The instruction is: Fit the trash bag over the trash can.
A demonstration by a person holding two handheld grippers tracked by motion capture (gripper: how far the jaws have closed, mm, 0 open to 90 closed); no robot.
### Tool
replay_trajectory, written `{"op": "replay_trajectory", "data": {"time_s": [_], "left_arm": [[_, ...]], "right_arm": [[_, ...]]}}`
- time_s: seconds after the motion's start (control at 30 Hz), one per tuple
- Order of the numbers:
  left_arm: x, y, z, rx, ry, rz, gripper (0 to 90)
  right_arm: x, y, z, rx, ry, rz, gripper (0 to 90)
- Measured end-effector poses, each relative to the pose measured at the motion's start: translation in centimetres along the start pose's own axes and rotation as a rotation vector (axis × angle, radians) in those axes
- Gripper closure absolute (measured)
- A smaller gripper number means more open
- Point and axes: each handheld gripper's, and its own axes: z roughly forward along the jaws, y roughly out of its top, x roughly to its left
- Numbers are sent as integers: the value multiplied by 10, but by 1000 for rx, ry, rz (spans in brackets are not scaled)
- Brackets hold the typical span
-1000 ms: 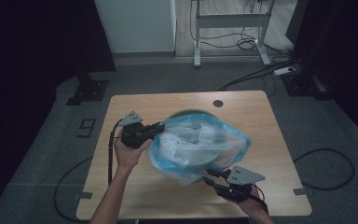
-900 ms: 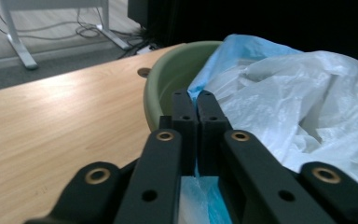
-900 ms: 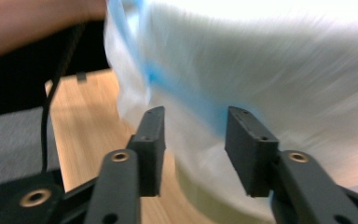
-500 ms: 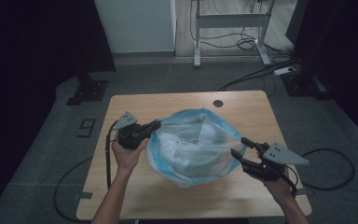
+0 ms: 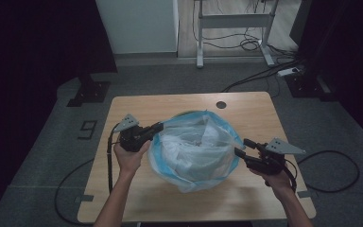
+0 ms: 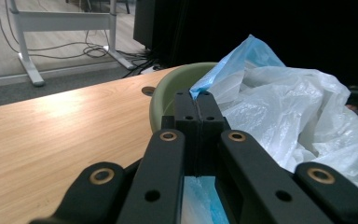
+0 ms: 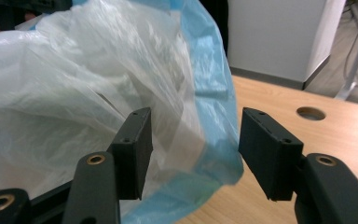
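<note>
Bare wooden table (image 5: pixel 137 189) with a round cable hole (image 5: pixel 221 104) near the far edge; beyond it a white cabinet (image 5: pixel 139 23), a metal desk frame (image 5: pixel 231 28) and loose cables (image 5: pixel 260 75) on the floor. Nothing between the grippers but the blue plastic bag (image 5: pixel 196 149), crumpled and puffed up mid-table, lining a green bowl (image 6: pixel 177 86). White film bunched inside. Left gripper (image 5: pixel 157 127) pressed together, pinching the bag's rim. Right gripper (image 5: pixel 242 147) spread, just beside the bag's other edge, gripping nothing.

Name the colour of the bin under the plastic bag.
Pale green; the bin shows best in the left gripper view, behind the bag.
</note>
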Motion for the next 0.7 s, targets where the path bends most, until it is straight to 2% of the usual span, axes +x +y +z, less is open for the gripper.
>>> {"op": "replay_trajectory", "data": {"time_s": [0.1,0.13,0.23,0.33,0.4,0.53,0.6,0.7], "left_arm": [[0,-1,2,7,-6,1,894],[0,-1,2,9,-7,1,894],[1,-1,3,6,-8,-2,894],[2,-1,3,3,0,2,895],[3,1,2,-6,12,3,895],[9,7,2,-10,52,-3,895],[17,9,5,1,67,-18,895],[29,10,11,25,92,-40,895]], "right_arm": [[-2,-2,6,-2,17,3,450],[-2,-3,8,0,20,0,481],[-2,-4,12,0,40,-14,679],[0,-4,13,0,33,-40,822],[1,-2,13,-7,12,-47,865],[-1,11,15,-15,-74,-44,876],[-2,21,19,-9,-113,-51,876],[-3,33,29,6,-138,-59,875]]}}
